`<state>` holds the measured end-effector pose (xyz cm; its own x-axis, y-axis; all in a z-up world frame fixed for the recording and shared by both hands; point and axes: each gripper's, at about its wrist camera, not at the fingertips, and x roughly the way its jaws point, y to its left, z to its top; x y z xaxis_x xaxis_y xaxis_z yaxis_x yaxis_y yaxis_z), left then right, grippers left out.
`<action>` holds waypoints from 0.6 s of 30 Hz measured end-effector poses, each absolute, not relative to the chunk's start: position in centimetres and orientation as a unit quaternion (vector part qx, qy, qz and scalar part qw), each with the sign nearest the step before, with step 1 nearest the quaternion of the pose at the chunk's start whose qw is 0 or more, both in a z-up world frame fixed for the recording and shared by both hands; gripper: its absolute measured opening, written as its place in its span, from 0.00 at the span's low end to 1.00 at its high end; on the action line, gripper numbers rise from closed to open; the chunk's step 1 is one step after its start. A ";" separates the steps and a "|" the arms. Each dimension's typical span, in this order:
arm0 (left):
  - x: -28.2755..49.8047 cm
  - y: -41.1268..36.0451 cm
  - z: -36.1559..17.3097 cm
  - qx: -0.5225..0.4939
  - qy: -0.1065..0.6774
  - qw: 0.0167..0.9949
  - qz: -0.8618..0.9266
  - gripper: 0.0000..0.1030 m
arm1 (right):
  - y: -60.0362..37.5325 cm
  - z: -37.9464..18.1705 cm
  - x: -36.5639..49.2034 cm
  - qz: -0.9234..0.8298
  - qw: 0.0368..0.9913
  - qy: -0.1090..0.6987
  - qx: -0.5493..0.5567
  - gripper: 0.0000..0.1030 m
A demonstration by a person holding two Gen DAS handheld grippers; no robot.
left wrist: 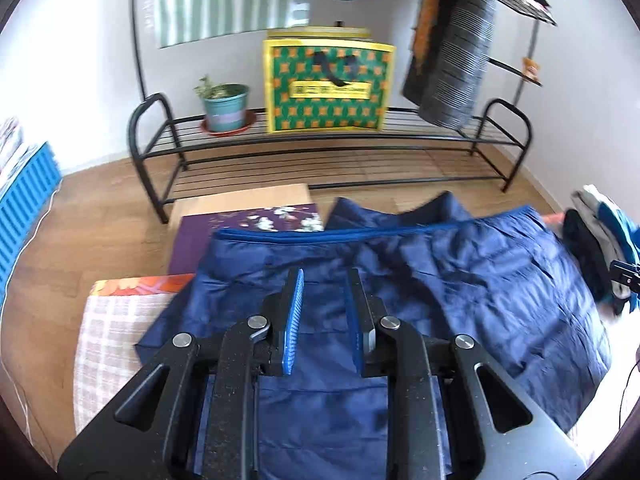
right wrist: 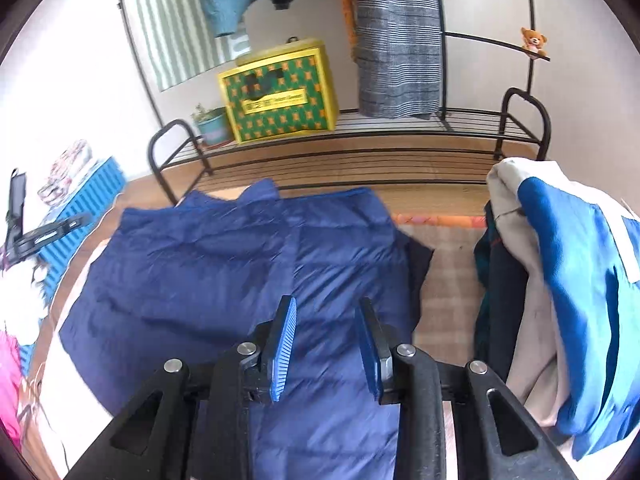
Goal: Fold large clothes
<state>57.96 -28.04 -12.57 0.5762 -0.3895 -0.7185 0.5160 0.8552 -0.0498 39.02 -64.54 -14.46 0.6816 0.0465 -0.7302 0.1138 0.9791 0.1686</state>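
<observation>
A large navy blue padded garment (left wrist: pixel 460 280) lies spread flat on a checked mat (left wrist: pixel 108 344) on the floor; it also shows in the right wrist view (right wrist: pixel 240 264). Its collar points toward the far rack. My left gripper (left wrist: pixel 326 280) is open and empty, hovering over the garment's near left part. My right gripper (right wrist: pixel 326 308) is open and empty, hovering over the garment's near right part. The other gripper's black body shows at the right edge of the left wrist view (left wrist: pixel 626 276) and at the left edge of the right wrist view (right wrist: pixel 36 236).
A black metal shoe rack (left wrist: pixel 332 152) stands behind, holding a potted plant (left wrist: pixel 224 106) and a yellow-green box (left wrist: pixel 326 84). Clothes hang above. A pile of clothes (right wrist: pixel 560 288) lies to the right. A blue crate (left wrist: pixel 24 216) is left. A purple floral item (left wrist: pixel 248 228) lies beyond the garment.
</observation>
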 end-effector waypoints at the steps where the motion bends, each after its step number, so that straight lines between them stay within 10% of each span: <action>1: 57.4 -29.9 -12.7 0.090 0.390 0.874 -0.277 0.20 | -63.4 -14.6 37.9 -0.006 0.910 0.403 0.095 0.30; 15: 57.0 -39.9 -20.7 0.161 0.452 0.840 -0.252 0.20 | -59.6 -21.7 31.6 0.024 0.874 0.467 0.128 0.32; 18: 52.7 -37.4 -17.3 0.133 0.418 0.855 -0.276 0.20 | -61.1 -21.4 28.6 0.008 0.878 0.442 0.183 0.61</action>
<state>52.67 -37.42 -17.27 0.4984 -0.3605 -0.7884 0.5829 0.8126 -0.0031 28.58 -61.07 -21.39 0.6095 0.1753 -0.7732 0.1481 0.9329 0.3283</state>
